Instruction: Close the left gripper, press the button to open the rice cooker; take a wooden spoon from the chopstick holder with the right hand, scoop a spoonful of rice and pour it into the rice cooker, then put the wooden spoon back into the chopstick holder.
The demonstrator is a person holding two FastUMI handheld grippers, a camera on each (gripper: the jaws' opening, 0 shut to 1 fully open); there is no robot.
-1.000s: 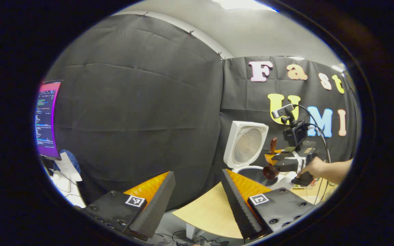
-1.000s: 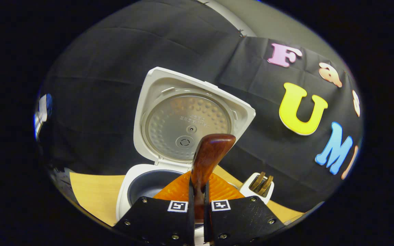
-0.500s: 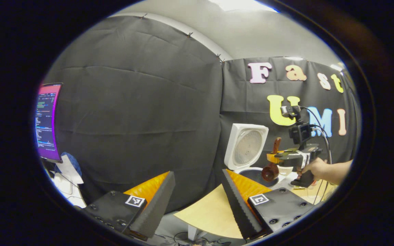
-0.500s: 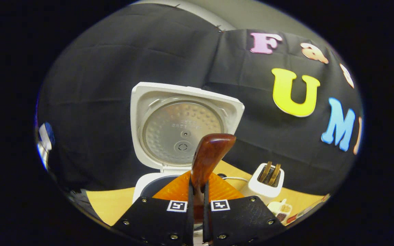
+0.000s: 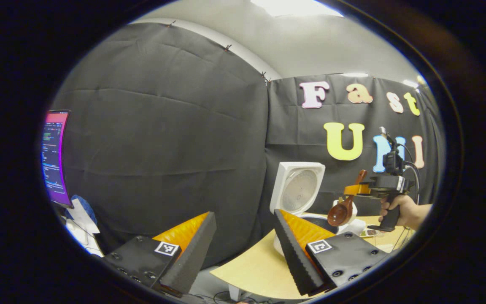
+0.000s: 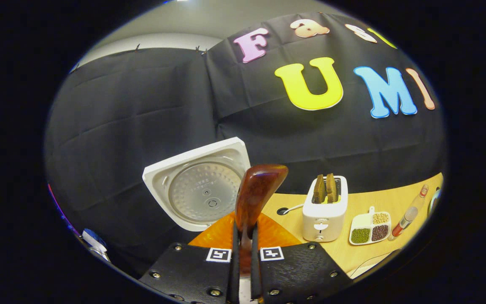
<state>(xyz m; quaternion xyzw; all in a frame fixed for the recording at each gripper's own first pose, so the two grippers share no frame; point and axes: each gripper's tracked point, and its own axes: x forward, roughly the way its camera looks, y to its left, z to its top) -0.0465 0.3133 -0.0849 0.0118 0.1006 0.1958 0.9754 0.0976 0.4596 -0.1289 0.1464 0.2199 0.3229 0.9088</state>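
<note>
The right tongs [image 6: 244, 253] are clamped on the handle of the wooden spoon [image 6: 256, 198], whose stem rises between the two fingers toward 12 o'clock in the right gripper view. A second ago that view looked straight into the raised lid, with the dark inner pot just below the fingers; now the rice cooker [image 6: 198, 185] sits off at 9 o'clock, its lid tilted in the frame, and the white holder [image 6: 325, 209] with two dark wooden pieces standing in it lies just to the 3 o'clock side of the spoon stem. Beyond it, at about 4 o'clock, are a small divided dish of grains [image 6: 370, 229] and a bottle [image 6: 407, 214] on the table [image 6: 365, 202]. From the left gripper view the same swing shows: the right tongs [image 5: 355, 190] and the hand [image 5: 399, 210] holding them have moved rightward and up, and the spoon [image 5: 344, 207] hangs bowl-down to the 3 o'clock side of the open rice cooker [image 5: 295, 190] rather than over its pot. Whether the bowl carries rice I cannot tell. I read this as the pour being over and the return to the holder under way. The left tongs [image 5: 245, 249] stand wide open with nothing between them, low at 6 o'clock over the near edge of the table [image 5: 251, 266], well apart from the work; a monitor [image 5: 53, 156] glows at 9 o'clock.
</note>
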